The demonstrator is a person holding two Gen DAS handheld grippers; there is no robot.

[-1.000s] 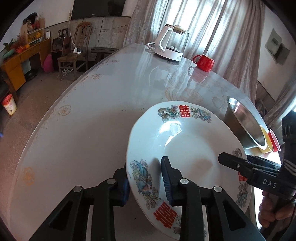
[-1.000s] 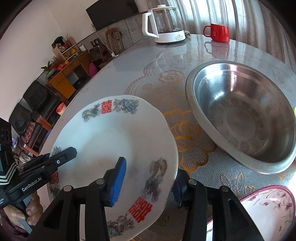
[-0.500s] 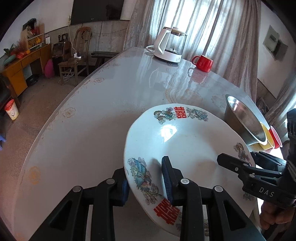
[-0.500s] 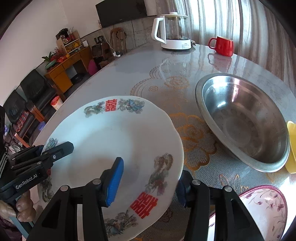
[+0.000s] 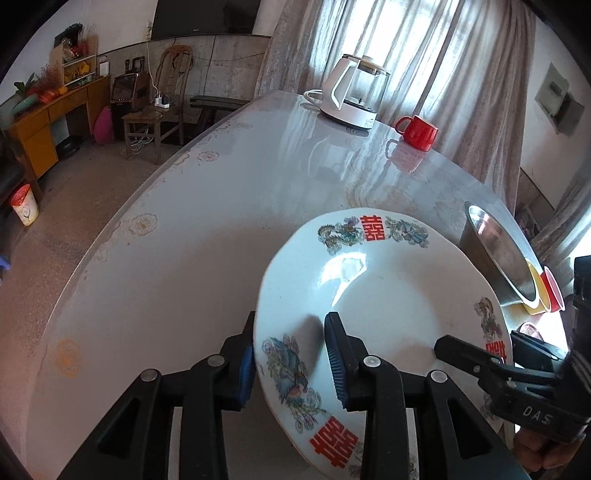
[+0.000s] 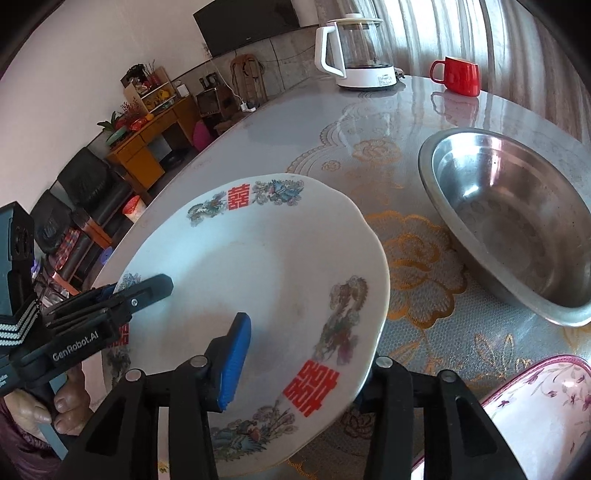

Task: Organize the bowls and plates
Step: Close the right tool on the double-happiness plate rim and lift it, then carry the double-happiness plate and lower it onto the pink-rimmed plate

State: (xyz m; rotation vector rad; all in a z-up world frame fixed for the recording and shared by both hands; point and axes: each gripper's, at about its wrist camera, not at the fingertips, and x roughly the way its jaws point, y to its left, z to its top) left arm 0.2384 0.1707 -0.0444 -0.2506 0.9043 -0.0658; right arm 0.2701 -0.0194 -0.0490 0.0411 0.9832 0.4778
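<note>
White plate (image 5: 384, 306), red-character rim: we hold it tilted above the table (image 5: 184, 258), left gripper (image 5: 291, 362) clamped on one edge, right gripper (image 6: 303, 369) straddling the opposite edge, jaws closing. Step: carrying, we judge. Next: lower it level near the steel bowl (image 6: 517, 221), both sides together, before we let go.

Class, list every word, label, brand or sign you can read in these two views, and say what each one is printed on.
"DAS": on the right gripper body.
"GenRobot.AI": on the left gripper body.
Red double-happiness character "囍": around the rim of the white plate.
Label on the kettle base: too small to read.
Logo on the television: too blurred.
</note>
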